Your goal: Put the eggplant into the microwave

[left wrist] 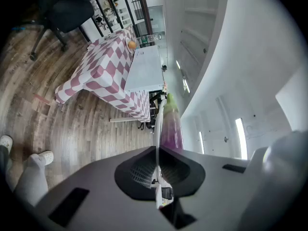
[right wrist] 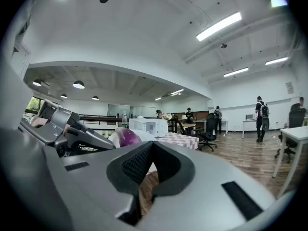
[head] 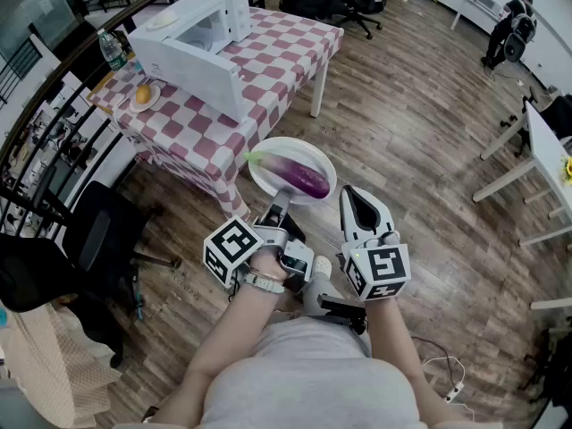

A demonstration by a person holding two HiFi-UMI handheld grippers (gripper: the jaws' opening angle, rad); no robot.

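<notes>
Here, the eggplant (head: 299,175) is seen lying on a white plate (head: 266,155), which is held in the air above the wooden floor (head: 420,150), short of the checkered desk (head: 286,52). The plate's near rim is clamped between the jaws of the left gripper (head: 279,202). In the left gripper view the thin rim is seen edge-on between the jaws, with the eggplant beyond. The jaws of the right gripper (head: 357,199) are seen pressed together with nothing between them, just beside the plate on its right. The white microwave (head: 192,38) is set on the desk, well apart from the eggplant, near an orange (head: 143,92).
</notes>
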